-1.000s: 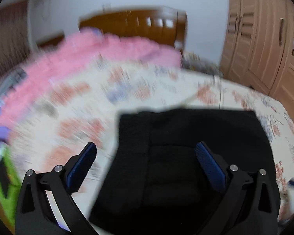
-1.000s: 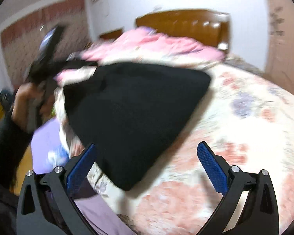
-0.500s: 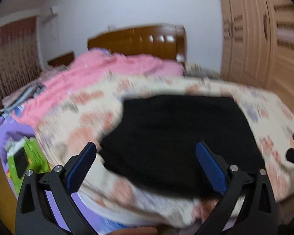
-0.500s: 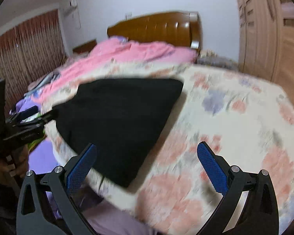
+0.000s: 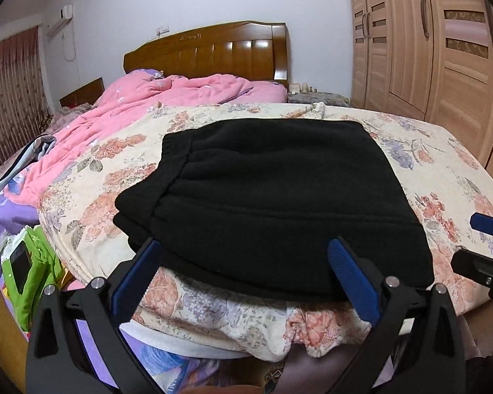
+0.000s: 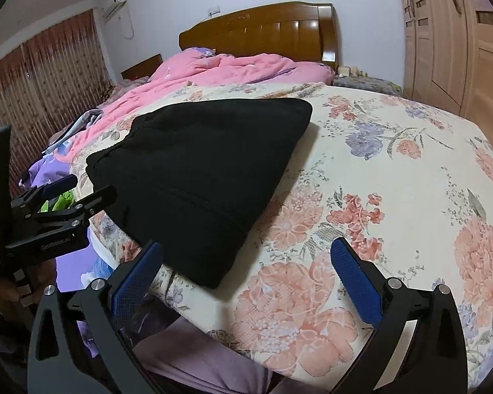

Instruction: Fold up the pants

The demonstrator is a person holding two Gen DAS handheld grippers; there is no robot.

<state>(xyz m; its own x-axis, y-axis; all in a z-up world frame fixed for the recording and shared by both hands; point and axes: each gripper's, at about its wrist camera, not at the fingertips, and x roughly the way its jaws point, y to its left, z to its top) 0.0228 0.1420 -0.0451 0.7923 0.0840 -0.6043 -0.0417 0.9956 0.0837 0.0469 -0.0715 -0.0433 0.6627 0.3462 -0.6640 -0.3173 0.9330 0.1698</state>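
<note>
Pants [image 5: 272, 197], black and folded into a compact stack, lie on the floral bedspread [image 5: 443, 177] at frame centre in the left wrist view, near the bed's front edge. One second ago the stack was blurred and sat closer to the camera; both views are now sharp and set farther back. Left gripper [image 5: 243, 262] stands with jaws spread wide, holding nothing. Right gripper [image 6: 246, 262] likewise gapes empty above the bedspread, lower right of the pants. Pale lettering on the left gripper's body, left edge of the right wrist view, is too small to read.
</note>
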